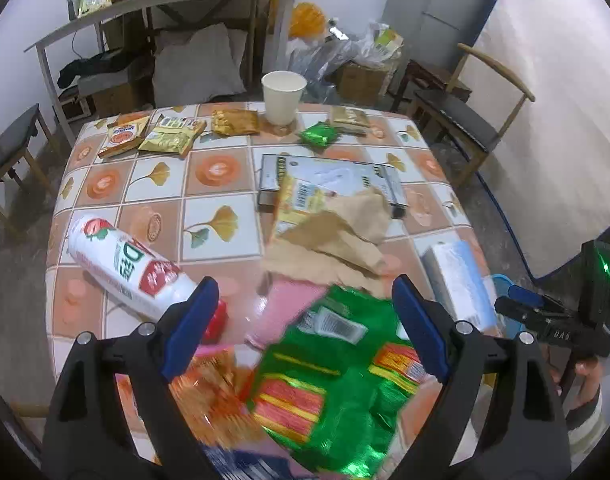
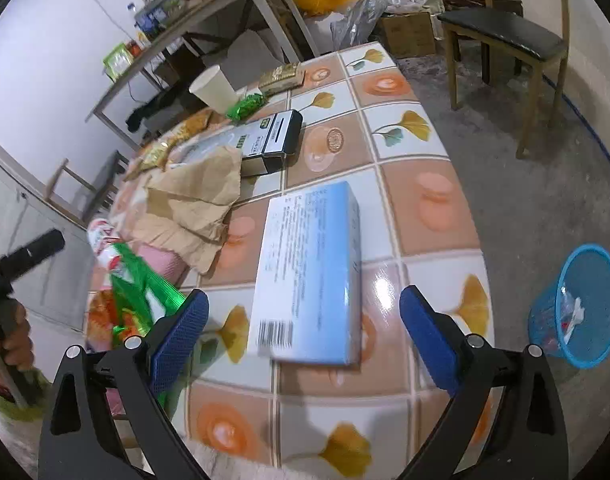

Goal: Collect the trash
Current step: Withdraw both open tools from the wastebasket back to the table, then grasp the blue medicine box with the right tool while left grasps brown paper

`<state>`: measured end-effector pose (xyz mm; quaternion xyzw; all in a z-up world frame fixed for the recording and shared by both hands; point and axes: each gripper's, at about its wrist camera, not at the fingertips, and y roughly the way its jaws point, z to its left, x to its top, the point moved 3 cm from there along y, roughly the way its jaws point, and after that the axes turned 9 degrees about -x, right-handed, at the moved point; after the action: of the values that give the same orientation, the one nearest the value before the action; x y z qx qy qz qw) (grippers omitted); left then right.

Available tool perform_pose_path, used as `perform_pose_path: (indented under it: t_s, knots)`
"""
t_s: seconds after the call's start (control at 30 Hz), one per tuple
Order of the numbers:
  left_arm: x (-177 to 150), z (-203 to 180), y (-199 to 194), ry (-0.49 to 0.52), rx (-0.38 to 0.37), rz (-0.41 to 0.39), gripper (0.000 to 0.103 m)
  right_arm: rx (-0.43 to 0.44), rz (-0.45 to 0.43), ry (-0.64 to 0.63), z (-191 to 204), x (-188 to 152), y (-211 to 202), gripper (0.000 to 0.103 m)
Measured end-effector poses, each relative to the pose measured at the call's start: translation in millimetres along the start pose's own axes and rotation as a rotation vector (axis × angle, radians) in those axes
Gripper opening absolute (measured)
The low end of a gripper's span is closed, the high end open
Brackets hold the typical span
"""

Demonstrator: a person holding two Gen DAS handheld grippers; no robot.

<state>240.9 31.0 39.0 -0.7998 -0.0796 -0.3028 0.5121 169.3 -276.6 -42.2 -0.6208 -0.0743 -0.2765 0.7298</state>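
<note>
Tiled table — both tongs released; bottle's label unreadable.

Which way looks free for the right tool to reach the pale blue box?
Probably straight ahead, yes: the right tool is open and empty, and the pale blue box lies flat on bare tabletop before it with nothing on top.

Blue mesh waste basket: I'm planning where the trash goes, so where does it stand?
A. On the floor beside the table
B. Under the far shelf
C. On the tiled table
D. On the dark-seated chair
A: the blue mesh waste basket stands on the grey floor, just past the tiled table's edge.
</note>
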Motion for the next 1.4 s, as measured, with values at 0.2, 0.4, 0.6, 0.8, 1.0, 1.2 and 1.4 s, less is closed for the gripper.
perform_pose_path:
  t_s: [0.2, 0.4, 0.6, 0.8, 1.0, 1.2, 1.4]
  knots:
    - [26.8, -0.5, 34.5, 0.097, -0.018, 0.043, 0.084, -0.102, 0.018, -0.052, 13.4, 11.2, 31.2, 0.093]
    - [50.9, -4.4, 70.8, 0.154, -0.01, 0.1, 0.084, -0.156, 0.035, -0.084, 22.0, 15.5, 49.9, 0.093]
    - [58.6, -9.3, 103.8, 0.229, -0.033, 0.18, 0.081, -0.2, 0.046, -0.124, 28.4, 17.1, 61.7, 0.093]
    - [52.8, -15.3, 141.9, 0.325, 0.014, 0.294, 0.07, -0.222, 0.058, -0.143, 28.1, 17.0, 70.5, 0.093]
    - [47.0, -12.7, 161.4, 0.336, 0.029, 0.361, 0.042, -0.213, 0.067, -0.156, 26.8, 14.0, 73.7, 0.093]
    - [45.7, -14.1, 161.8, 0.355, 0.021, 0.356, 0.003, -0.208, 0.062, -0.154, 24.3, 14.2, 70.8, 0.085]
    - [54.5, -13.0, 145.9, 0.337, -0.003, 0.3, 0.0, -0.201, 0.062, -0.155, 25.8, 15.3, 70.0, 0.075]
